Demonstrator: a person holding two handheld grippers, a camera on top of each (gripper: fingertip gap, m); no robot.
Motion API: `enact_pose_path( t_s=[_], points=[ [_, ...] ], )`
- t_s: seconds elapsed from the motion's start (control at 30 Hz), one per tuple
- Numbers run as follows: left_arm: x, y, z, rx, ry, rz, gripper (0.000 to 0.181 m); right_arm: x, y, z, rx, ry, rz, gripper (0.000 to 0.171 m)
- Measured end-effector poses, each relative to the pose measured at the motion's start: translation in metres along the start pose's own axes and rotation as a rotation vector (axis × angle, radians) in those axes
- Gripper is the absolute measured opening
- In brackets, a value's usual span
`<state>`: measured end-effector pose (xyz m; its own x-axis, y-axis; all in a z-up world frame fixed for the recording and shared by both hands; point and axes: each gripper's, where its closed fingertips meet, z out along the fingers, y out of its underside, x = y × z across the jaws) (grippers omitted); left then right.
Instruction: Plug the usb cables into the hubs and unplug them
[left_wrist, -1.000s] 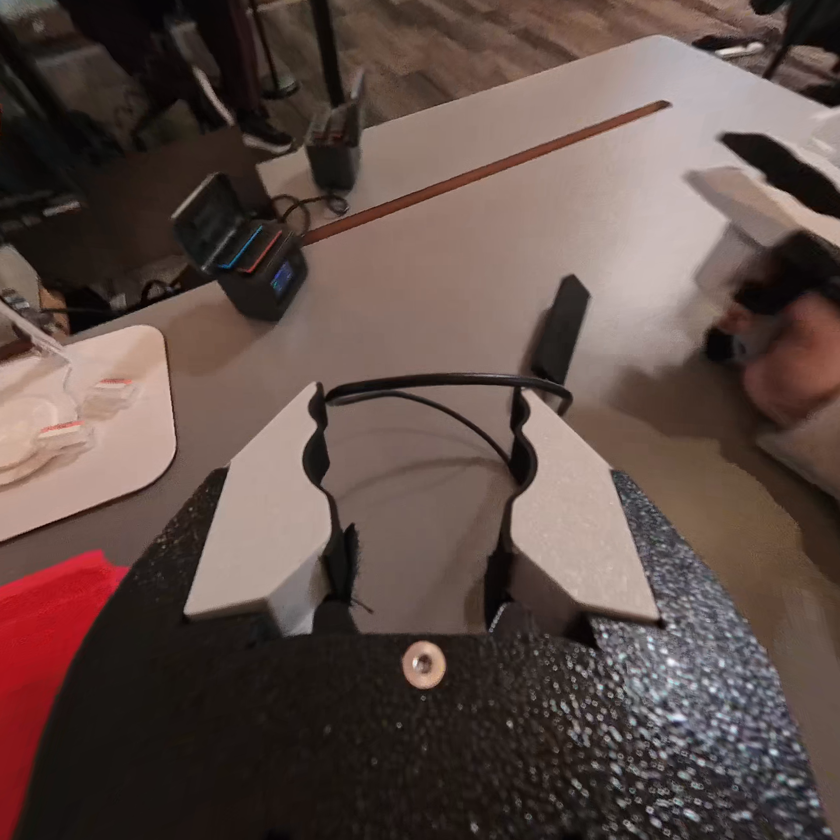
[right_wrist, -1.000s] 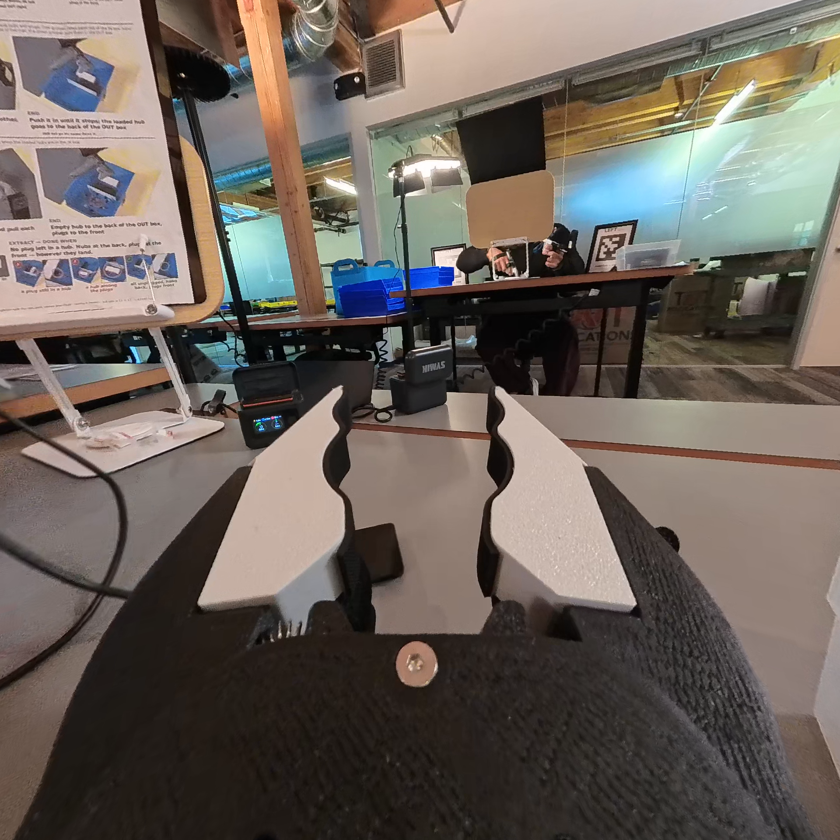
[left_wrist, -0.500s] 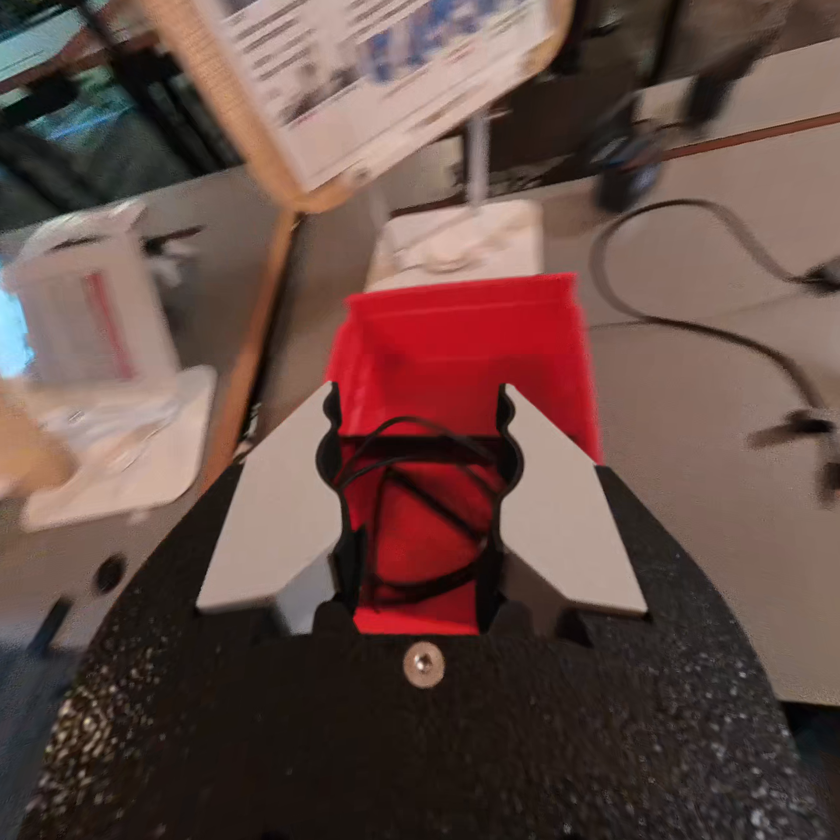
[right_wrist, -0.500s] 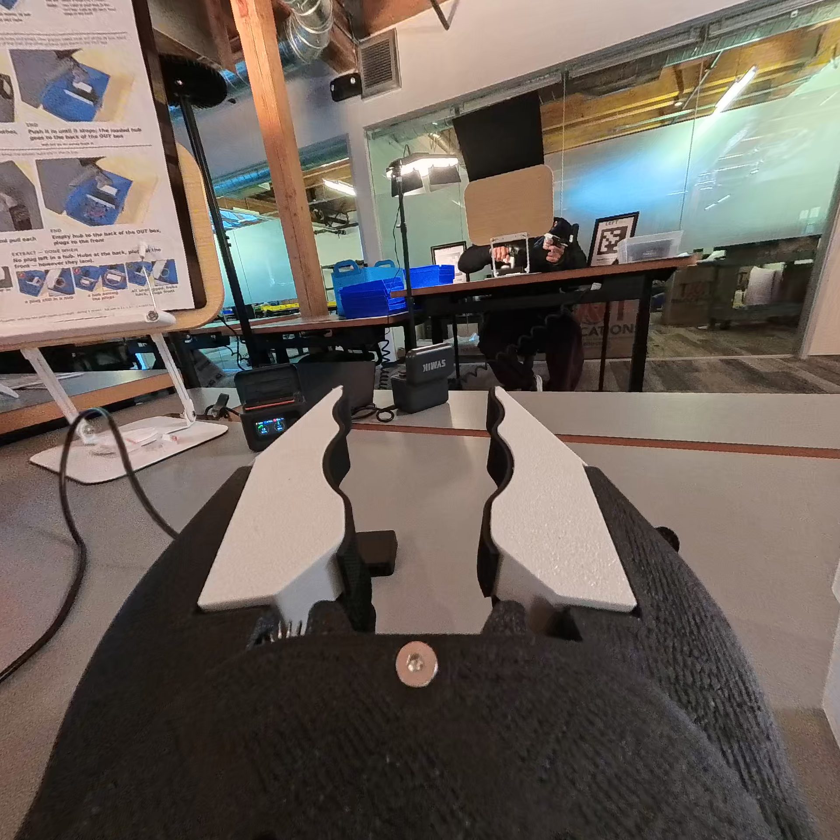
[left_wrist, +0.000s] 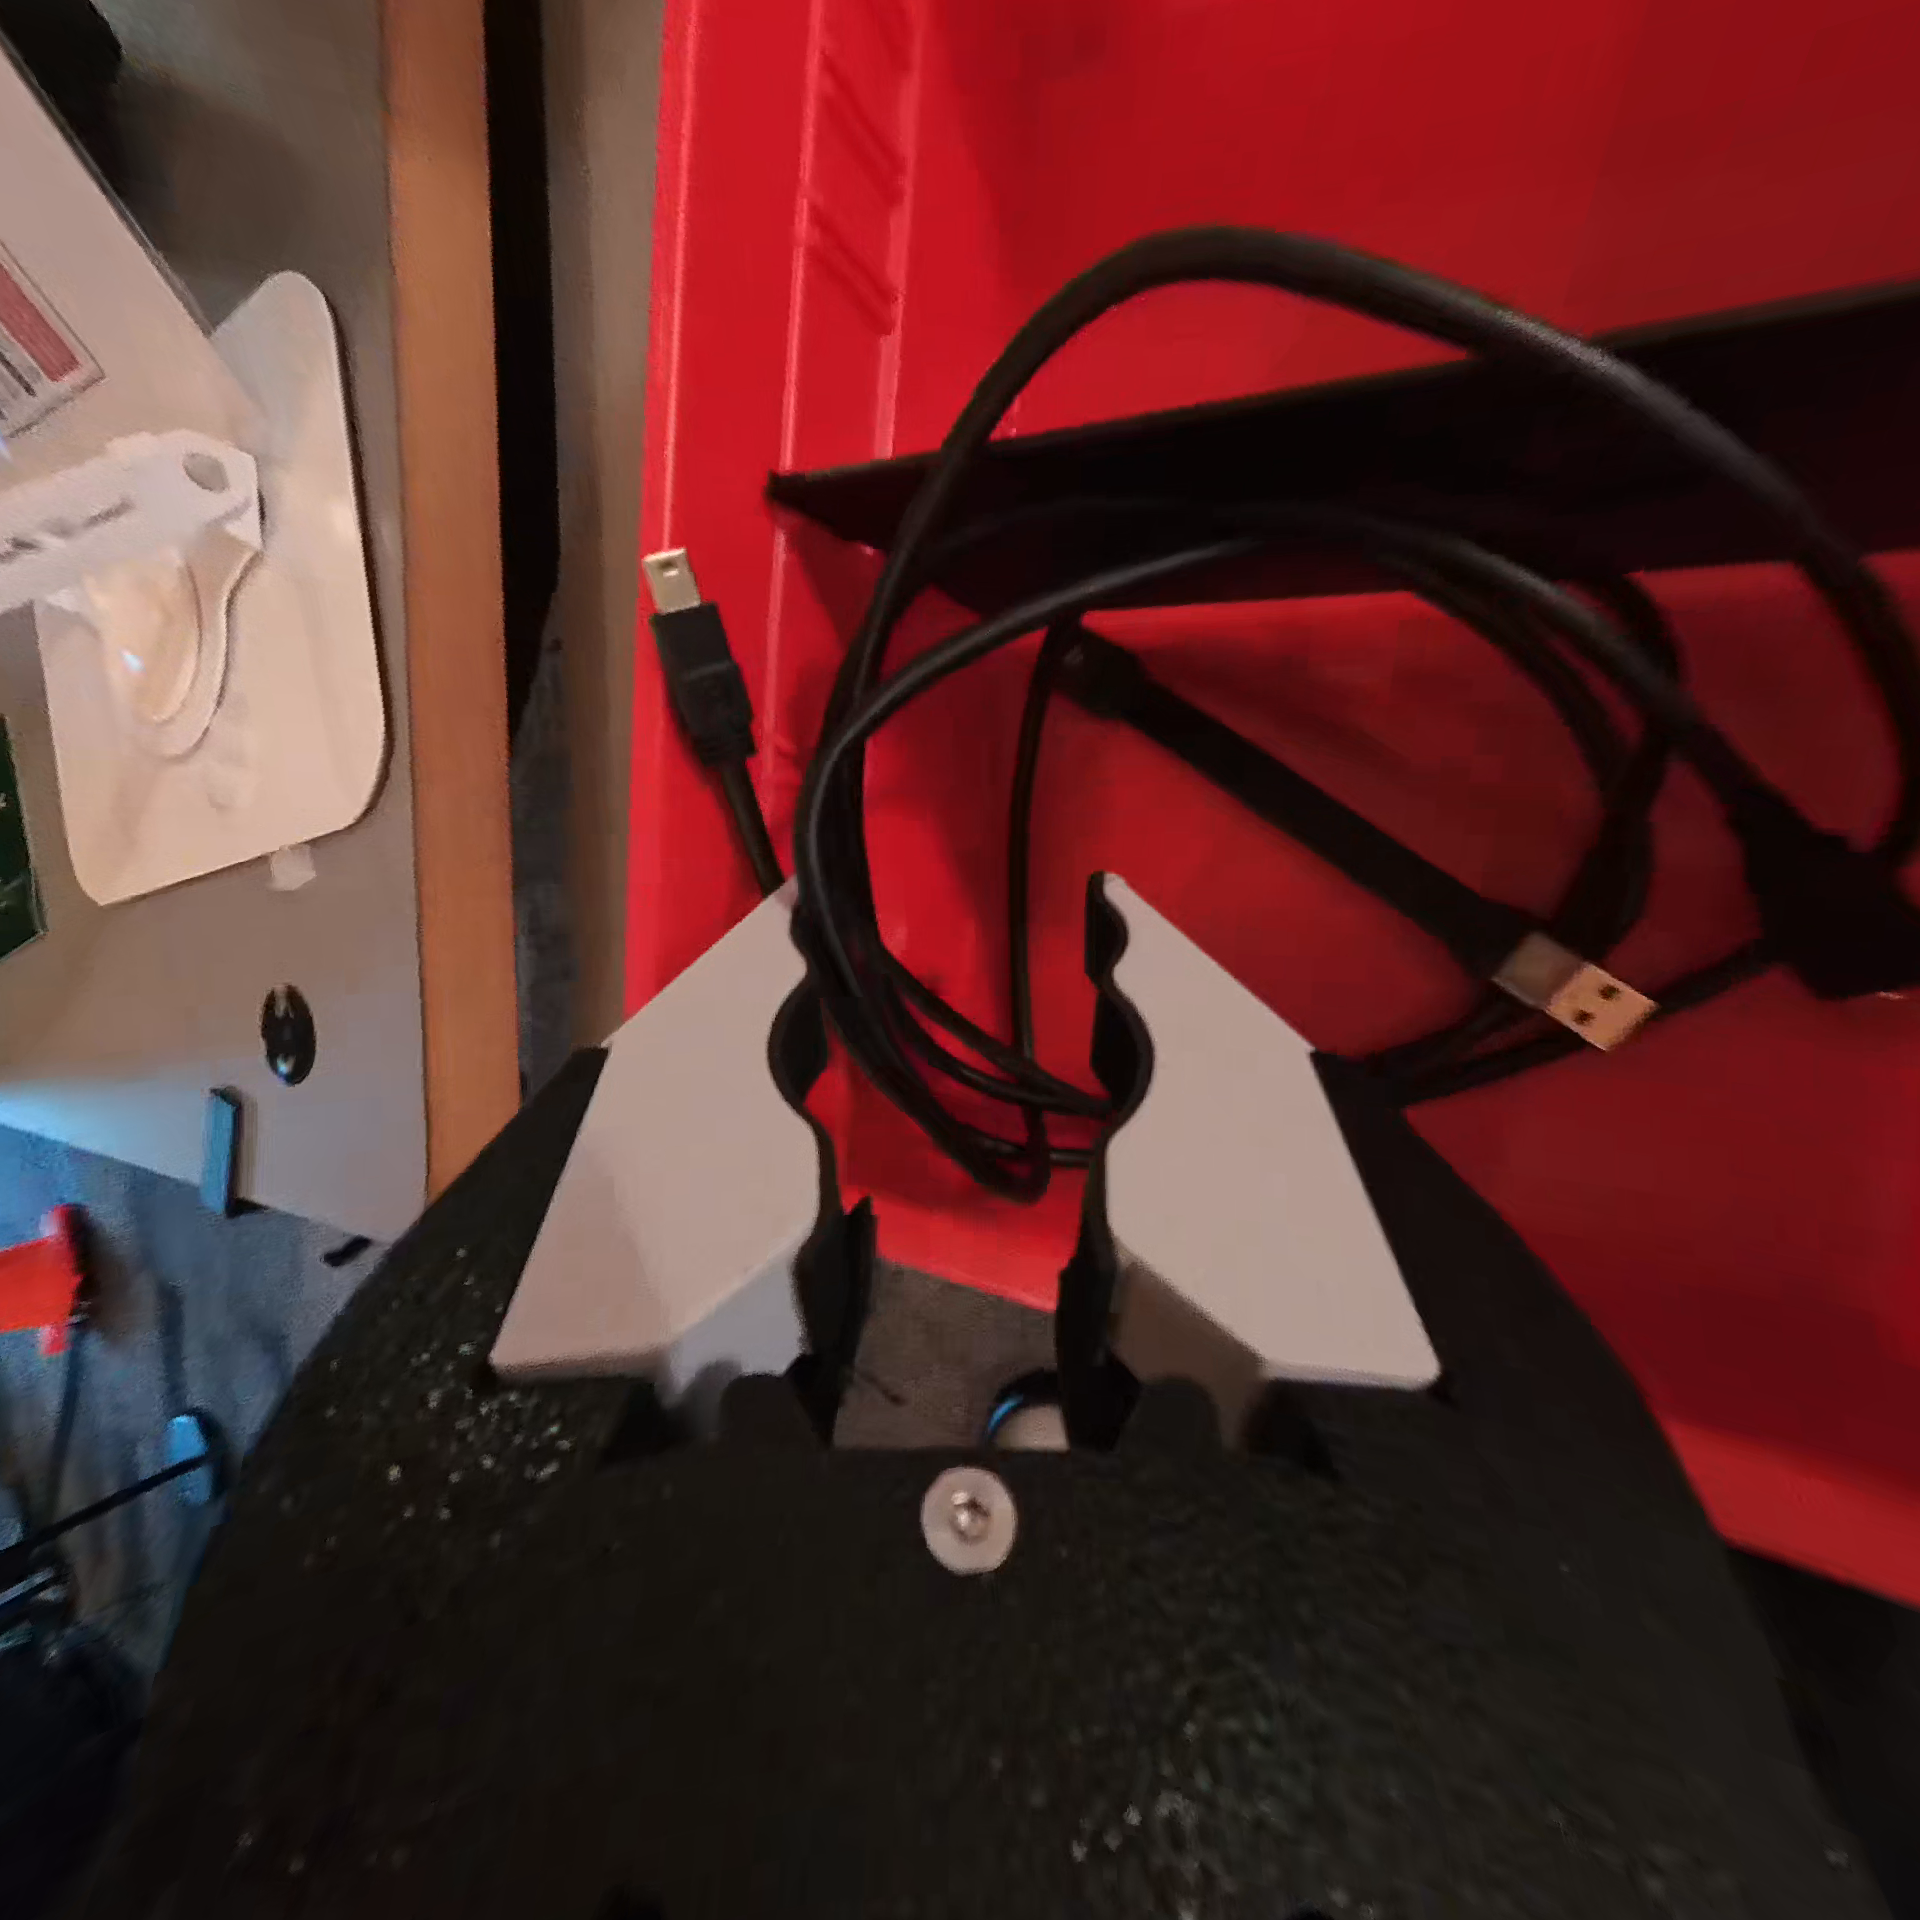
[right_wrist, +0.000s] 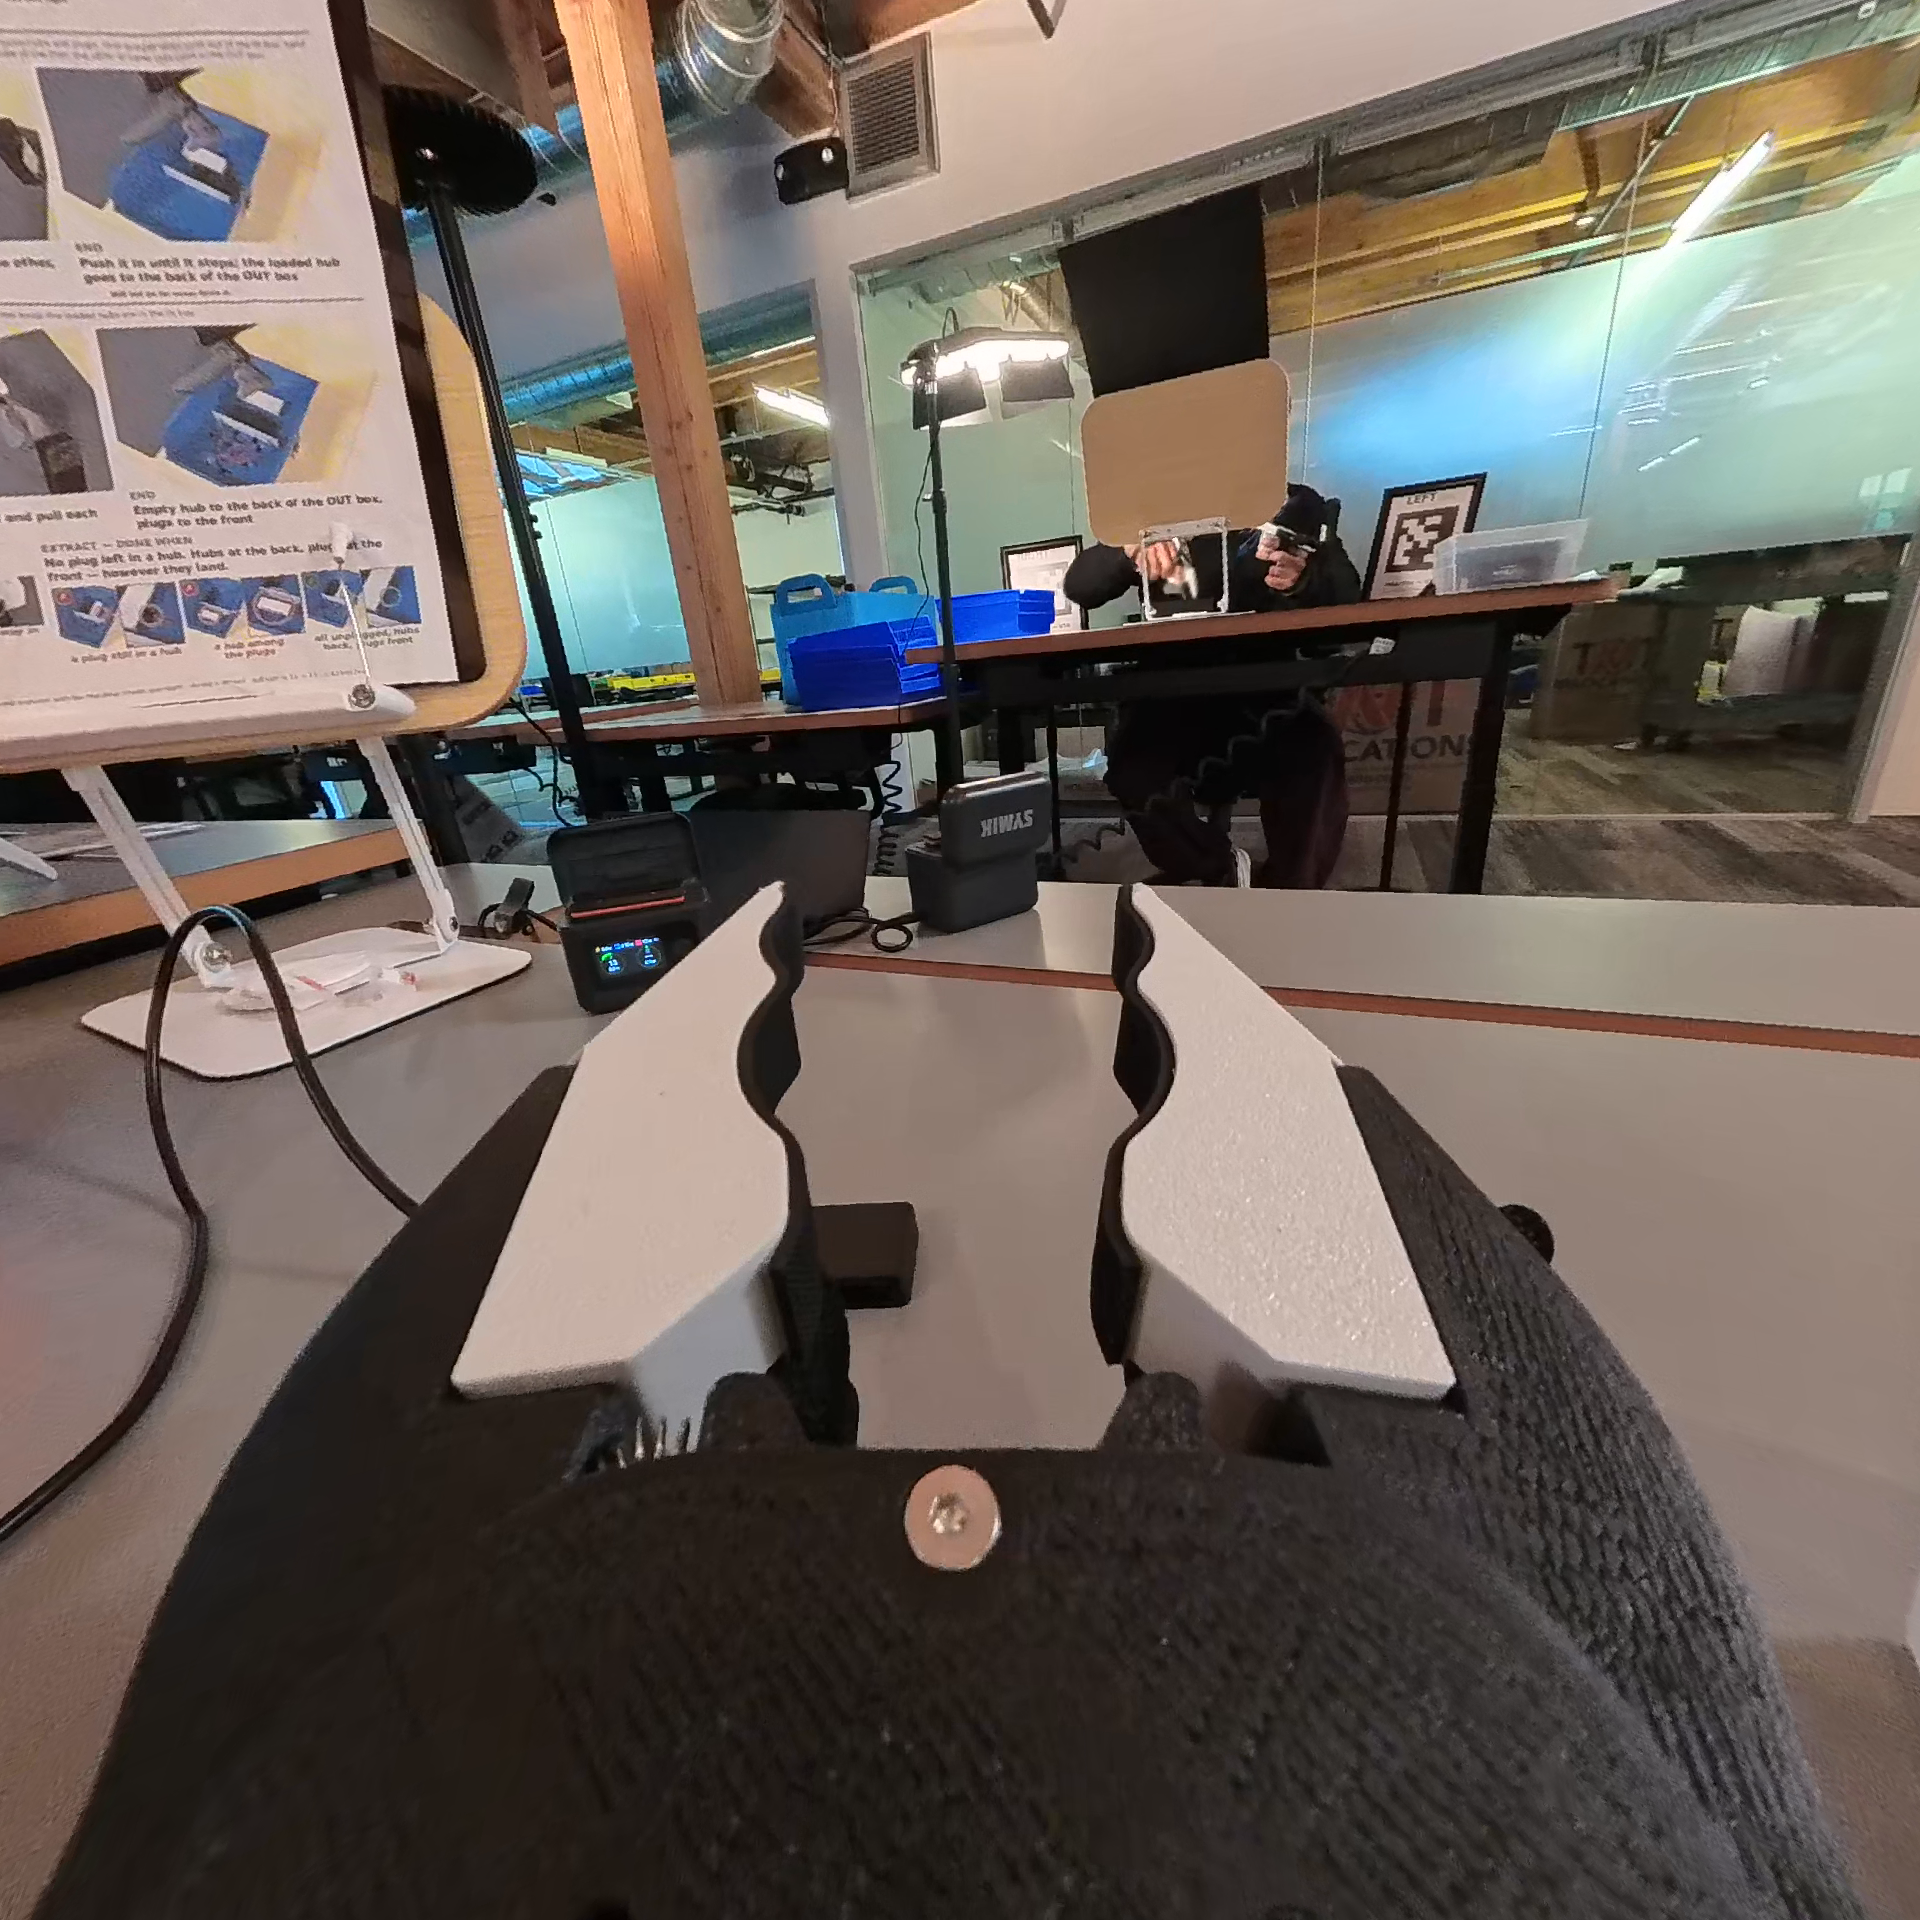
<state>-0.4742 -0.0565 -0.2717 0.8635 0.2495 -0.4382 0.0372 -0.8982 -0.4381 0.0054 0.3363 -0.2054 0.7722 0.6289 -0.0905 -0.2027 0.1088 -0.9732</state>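
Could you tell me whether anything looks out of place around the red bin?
Yes: one small plug of the black cables pokes out past the red bin's left wall instead of lying inside with the coil. The left gripper is open over it.

1. Setting: open-plan lab or workshop of an office kind, fitted out for bench work.
2. Structure: exposed timber post (right_wrist: 665, 343), metal duct (right_wrist: 727, 47), glass partition wall (right_wrist: 1558, 343).
3. Furniture: grey worktables (right_wrist: 1558, 1143), a second desk (right_wrist: 1247, 634) with a seated person (right_wrist: 1216, 582).
4. Equipment: instruction sheet on a stand (right_wrist: 208, 343), stacked blue bins (right_wrist: 862, 644), studio light (right_wrist: 977, 364), battery charger case (right_wrist: 629, 914), red bin (left_wrist: 1351, 208).
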Motion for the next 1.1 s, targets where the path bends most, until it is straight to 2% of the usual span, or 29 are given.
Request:
enact_pose_path(
  t_s=[0.03,0.3,0.37,0.4,0.57,0.83,0.97,1.1],
  points=[
    [-0.001,0.000,0.006,-0.006,-0.026,0.027,0.044,0.000,0.000,0.000,-0.001,-0.001,-0.001,0.059],
    [-0.032,-0.001,0.025,-0.097,-0.402,0.362,0.031,0.000,0.001,0.001,-0.004,-0.001,-0.002,0.059],
    [-0.034,-0.004,0.025,-0.079,-0.416,0.382,0.006,0.000,0.002,0.001,-0.008,-0.003,0.002,0.059],
    [-0.033,-0.009,0.024,-0.040,-0.405,0.375,0.000,0.000,0.002,0.001,-0.009,-0.003,0.003,0.059],
    [-0.037,-0.023,0.002,0.124,-0.341,0.265,0.000,-0.001,0.003,0.002,-0.017,-0.007,0.003,0.059],
    [-0.043,-0.064,-0.078,0.457,-0.230,0.077,0.000,0.001,0.002,0.002,-0.011,-0.001,0.015,0.059],
    [-0.053,-0.096,-0.136,0.598,-0.269,0.074,0.000,0.001,0.002,0.001,-0.012,0.000,0.013,0.059],
    [-0.061,-0.141,-0.209,0.749,-0.292,0.095,0.000,0.002,0.002,0.001,-0.010,0.003,0.022,0.059]
  ],
)
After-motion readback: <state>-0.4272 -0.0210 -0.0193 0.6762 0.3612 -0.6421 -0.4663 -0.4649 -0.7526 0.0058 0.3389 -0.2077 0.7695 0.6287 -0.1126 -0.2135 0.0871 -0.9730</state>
